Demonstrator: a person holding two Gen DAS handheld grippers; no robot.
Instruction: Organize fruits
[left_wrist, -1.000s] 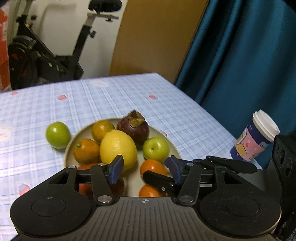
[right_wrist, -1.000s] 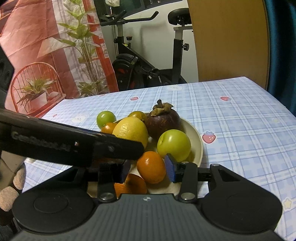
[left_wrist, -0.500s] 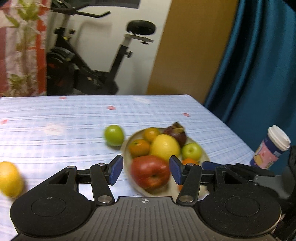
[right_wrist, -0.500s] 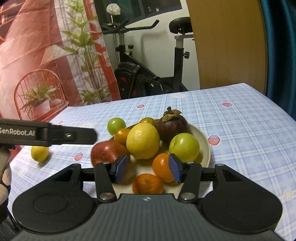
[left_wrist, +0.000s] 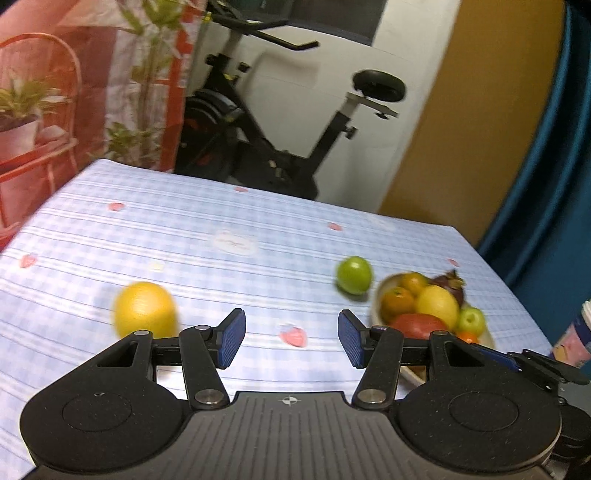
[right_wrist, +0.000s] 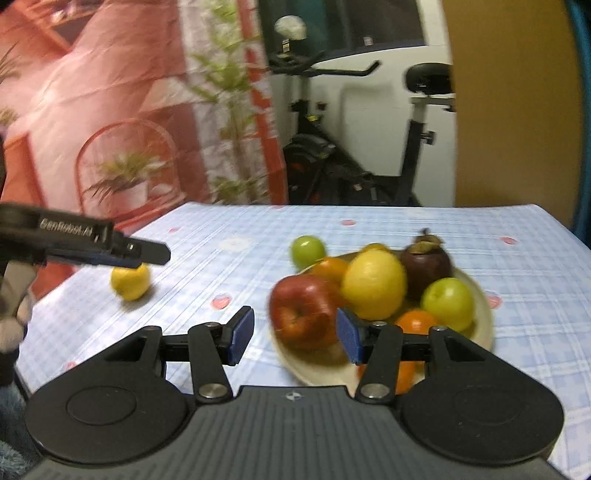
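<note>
A beige plate (right_wrist: 482, 325) holds a red apple (right_wrist: 304, 312), a lemon (right_wrist: 373, 284), a mangosteen (right_wrist: 426, 260), a green fruit (right_wrist: 447, 302) and several oranges (right_wrist: 415, 321). It also shows in the left wrist view (left_wrist: 376, 314). A loose yellow lemon (left_wrist: 144, 309) lies on the cloth left of my left gripper (left_wrist: 291, 338), which is open and empty. A loose green fruit (left_wrist: 353, 275) sits beside the plate. My right gripper (right_wrist: 293, 334) is open and empty, just before the apple. The left gripper shows in the right wrist view (right_wrist: 147, 254) above the loose lemon (right_wrist: 130, 282).
The table has a blue checked cloth (left_wrist: 221, 243). A paper cup (left_wrist: 574, 338) stands at the right edge. An exercise bike (left_wrist: 280, 147), a potted plant on a red stand (left_wrist: 22, 125) and a blue curtain (left_wrist: 546, 166) lie beyond the table.
My left gripper has swung left, away from the plate, toward the loose lemon. My right gripper has pulled back and opened wider. The red apple now lies uncovered on the plate.
</note>
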